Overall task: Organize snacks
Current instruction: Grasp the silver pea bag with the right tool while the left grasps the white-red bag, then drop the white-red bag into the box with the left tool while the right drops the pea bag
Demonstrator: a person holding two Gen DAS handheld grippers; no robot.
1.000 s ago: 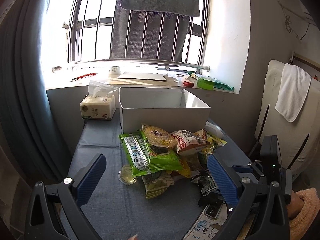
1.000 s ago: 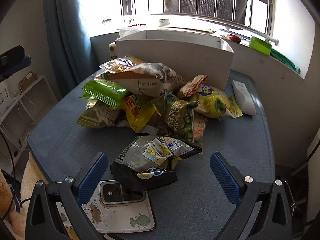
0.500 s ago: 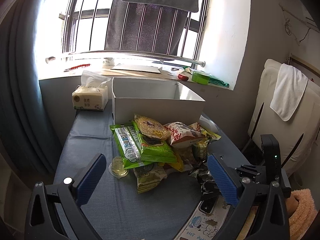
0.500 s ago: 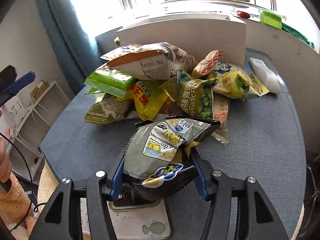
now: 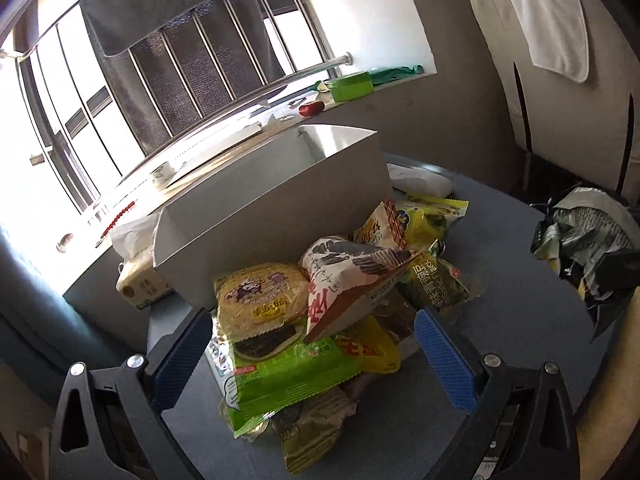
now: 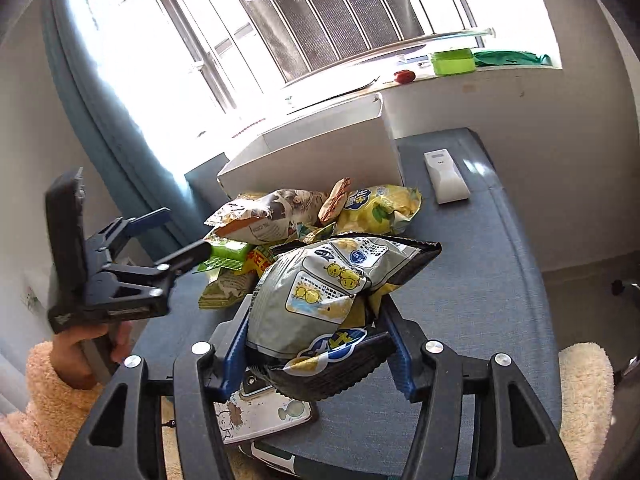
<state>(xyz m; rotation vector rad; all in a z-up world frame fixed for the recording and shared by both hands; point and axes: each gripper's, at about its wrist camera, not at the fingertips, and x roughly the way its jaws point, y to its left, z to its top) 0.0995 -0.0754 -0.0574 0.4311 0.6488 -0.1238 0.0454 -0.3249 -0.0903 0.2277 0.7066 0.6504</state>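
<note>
Since a second ago both grippers have rolled and shifted: the right gripper (image 6: 316, 344), whose jaws were spread wide around the grey snack bag (image 6: 320, 288) lying on the table, has closed on it and raised it off the phone (image 6: 260, 412) it was resting over. Its blue pads press both sides of the bag near the dark bottom seam, so the bag is firmly grasped and hangs tilted above the blue-grey table (image 6: 480, 300), in front of the snack pile (image 6: 304, 216). The same bag shows at the right edge of the left wrist view (crumpled, partly cut off).

Meanwhile the left gripper (image 5: 316, 354) has come in closer to the pile; its jaws stand wide apart with nothing pinched, the blue pads on either side of the green packet (image 5: 288, 376) without touching it. On that packet lies a round yellow cake pack (image 5: 256, 292), and a red-and-white bag (image 5: 352, 276) leans across beside it. Behind the pile stands the white box (image 5: 280, 204), open at the top, touching the rearmost snacks. A tissue pack (image 5: 140, 284) sits at the box's left corner, and a white remote (image 6: 444, 176) lies on the table to the box's right. A hand (image 6: 88, 344) in a fluffy peach sleeve holds the left gripper.
</note>
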